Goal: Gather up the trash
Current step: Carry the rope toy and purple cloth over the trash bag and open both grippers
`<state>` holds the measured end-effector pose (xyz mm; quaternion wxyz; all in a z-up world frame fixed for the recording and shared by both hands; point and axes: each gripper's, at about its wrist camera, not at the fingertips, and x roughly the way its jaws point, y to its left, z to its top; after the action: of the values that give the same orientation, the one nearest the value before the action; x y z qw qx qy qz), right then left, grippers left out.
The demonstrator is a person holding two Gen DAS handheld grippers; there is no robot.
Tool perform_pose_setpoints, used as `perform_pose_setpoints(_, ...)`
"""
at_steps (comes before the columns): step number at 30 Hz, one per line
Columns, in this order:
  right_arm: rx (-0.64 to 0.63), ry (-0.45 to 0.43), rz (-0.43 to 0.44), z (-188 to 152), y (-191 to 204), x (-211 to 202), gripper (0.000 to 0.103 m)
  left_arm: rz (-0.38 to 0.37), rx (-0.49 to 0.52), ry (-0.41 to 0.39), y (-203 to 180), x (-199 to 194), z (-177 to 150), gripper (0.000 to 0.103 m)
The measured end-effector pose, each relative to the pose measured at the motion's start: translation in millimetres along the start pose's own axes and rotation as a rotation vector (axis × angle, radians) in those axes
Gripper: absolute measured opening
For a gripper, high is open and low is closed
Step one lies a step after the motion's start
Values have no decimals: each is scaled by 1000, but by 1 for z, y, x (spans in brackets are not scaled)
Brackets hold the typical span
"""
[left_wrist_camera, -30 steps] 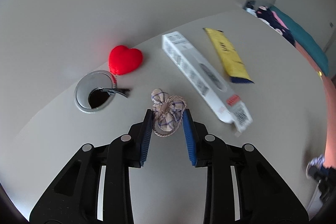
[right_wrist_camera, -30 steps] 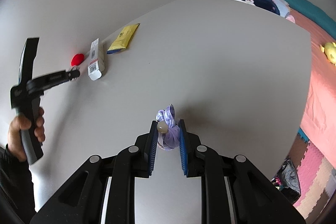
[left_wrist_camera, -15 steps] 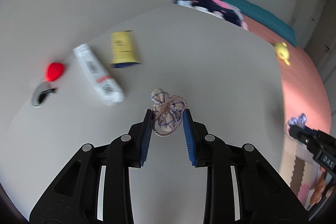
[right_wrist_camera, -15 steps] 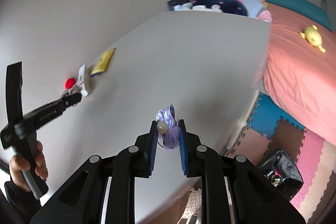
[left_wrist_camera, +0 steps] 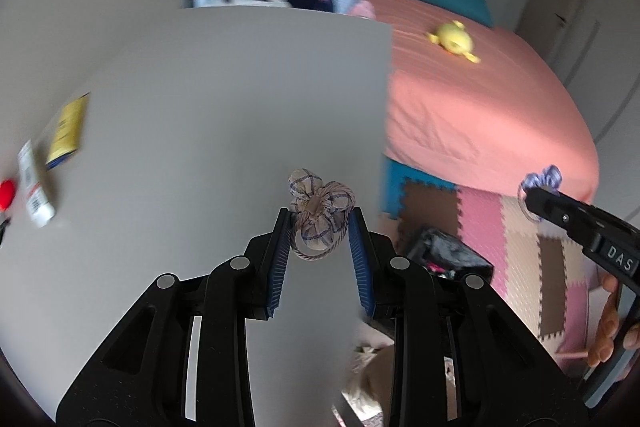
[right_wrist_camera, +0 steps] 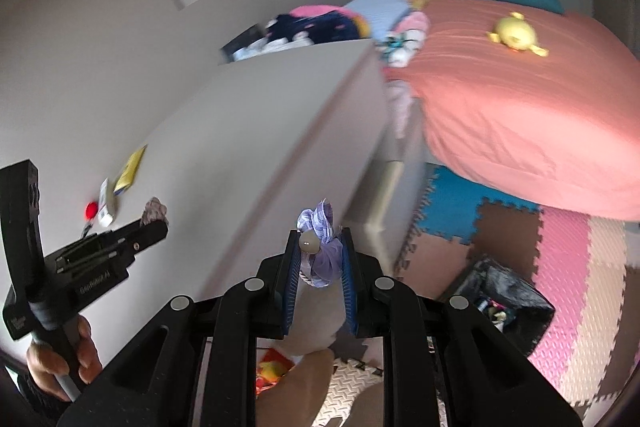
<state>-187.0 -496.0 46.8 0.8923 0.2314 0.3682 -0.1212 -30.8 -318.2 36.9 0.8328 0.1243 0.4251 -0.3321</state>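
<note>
Bedroom, grey worktop [left_wrist_camera: 224, 115] edge | left tongs [left_wrist_camera: 318, 227] pinching checked fabric scrunchie [left_wrist_camera: 320, 215] | right tongs [right_wrist_camera: 319, 253] pinching purple scrunchie [right_wrist_camera: 322, 247] | advice: carry both level over black trash bag [right_wrist_camera: 508, 301], release only directly above.

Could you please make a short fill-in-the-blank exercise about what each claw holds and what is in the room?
1. The left claw is shut on a ______ plaid pouch.
2. The right claw is shut on a ______ pouch.
3. The yellow plush toy lies on the ______.
4. The black trash bag stands on the ______ mat.

Missing words: beige; purple; bed; foam
</note>
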Motion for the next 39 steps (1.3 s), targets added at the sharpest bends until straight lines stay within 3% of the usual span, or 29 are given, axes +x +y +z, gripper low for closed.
perform_pose_setpoints(7, 117, -35, -112, -10, -80, -30, 21, -80, 139, 41, -89, 28, 5, 29)
perform_pose_setpoints(15, 218, -30, -230, -33, -150, -51, 21, -182, 252, 143, -177, 66, -19, 29)
perform_pose_setpoints(23, 281, 7, -284, -52, -189, -52, 21, -233, 357, 218, -245, 89, -47, 29)
perform_pose_setpoints(29, 305, 71, -312, -62, -206, -42, 21, -253, 391, 259, -271, 100, -61, 29)
perform_pose_setpoints(30, 315, 96, -330, -63, -209, -38, 39, -250, 391, 268, -273, 102, -64, 44)
perform_pose_setpoints(31, 328, 109, -342, -63, -212, -36, 71, -236, 393, 280, -275, 104, -66, 63)
perform_pose_setpoints(32, 348, 109, -355, -64, -218, -35, 100, -201, 393, 283, -276, 106, -67, 95)
perform_pose_setpoints(34, 364, 90, -390, -65, -221, -38, 100, -157, 394, 244, -275, 105, -69, 97)
perform_pose_setpoints(39, 398, 85, -380, -68, -229, -41, 100, -166, 378, 280, -265, 111, -69, 97)
